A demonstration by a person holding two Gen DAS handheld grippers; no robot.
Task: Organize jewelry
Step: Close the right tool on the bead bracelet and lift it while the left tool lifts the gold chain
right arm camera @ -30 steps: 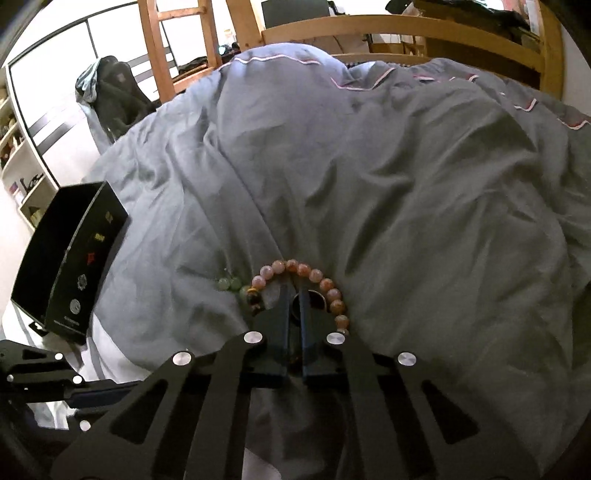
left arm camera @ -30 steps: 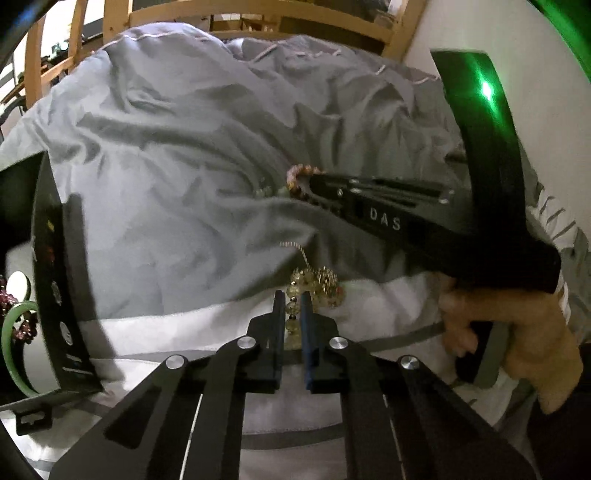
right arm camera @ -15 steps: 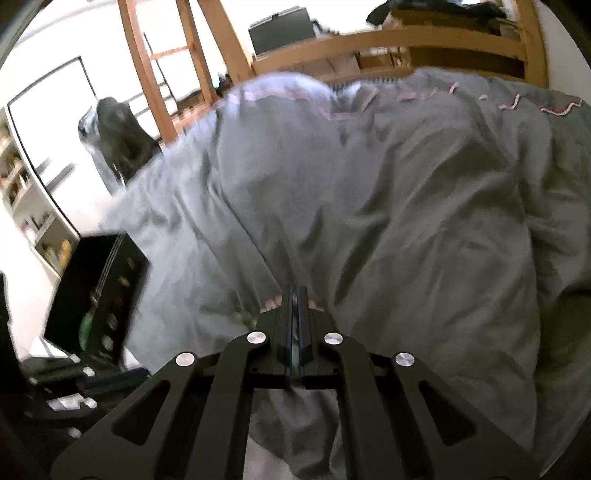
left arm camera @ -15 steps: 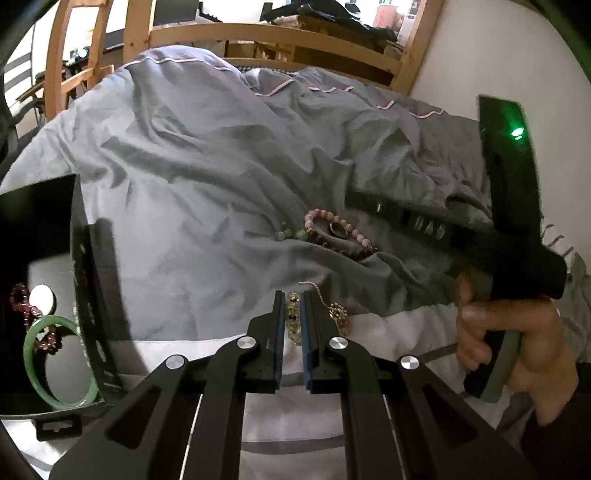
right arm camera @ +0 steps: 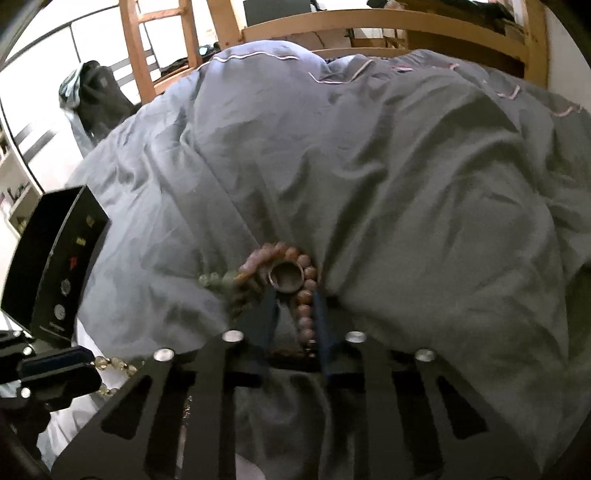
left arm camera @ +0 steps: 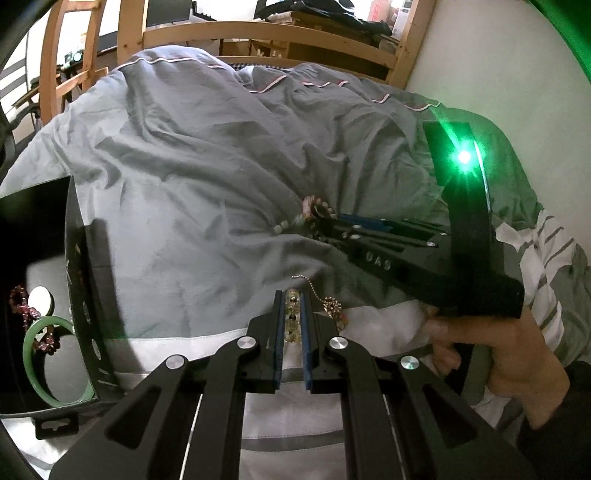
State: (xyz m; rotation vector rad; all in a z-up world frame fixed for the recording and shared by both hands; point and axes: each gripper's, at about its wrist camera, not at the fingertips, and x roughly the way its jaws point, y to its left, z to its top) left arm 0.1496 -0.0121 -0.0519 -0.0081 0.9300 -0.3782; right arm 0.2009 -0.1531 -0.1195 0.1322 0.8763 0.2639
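My left gripper [left arm camera: 291, 314] is shut on a strand of pale yellow beads [left arm camera: 291, 325] low on the grey duvet [left arm camera: 207, 192]. A small gold chain [left arm camera: 332, 306] trails to its right. My right gripper [right arm camera: 295, 306] rests on the duvet at a pink bead bracelet [right arm camera: 304, 314]. Its jaws stand slightly apart, with one side of the bracelet lying between them against the right finger. A metal ring [right arm camera: 286, 275] lies inside the bracelet loop just past the fingertips. Pale green beads [right arm camera: 216, 278] trail off to the left.
A black box [left arm camera: 79, 280] stands open at the left and holds a green bangle [left arm camera: 37, 362] and dark pink beads [left arm camera: 22, 306]. A person's hand [left arm camera: 498, 354] grips the right tool. A wooden bed frame [right arm camera: 369, 22] rises beyond the duvet, and a white wall is to the right.
The right gripper lifted off the pink bracelet, shut, then came back down with its jaws parted around one side of it. The left gripper kept its hold in place.
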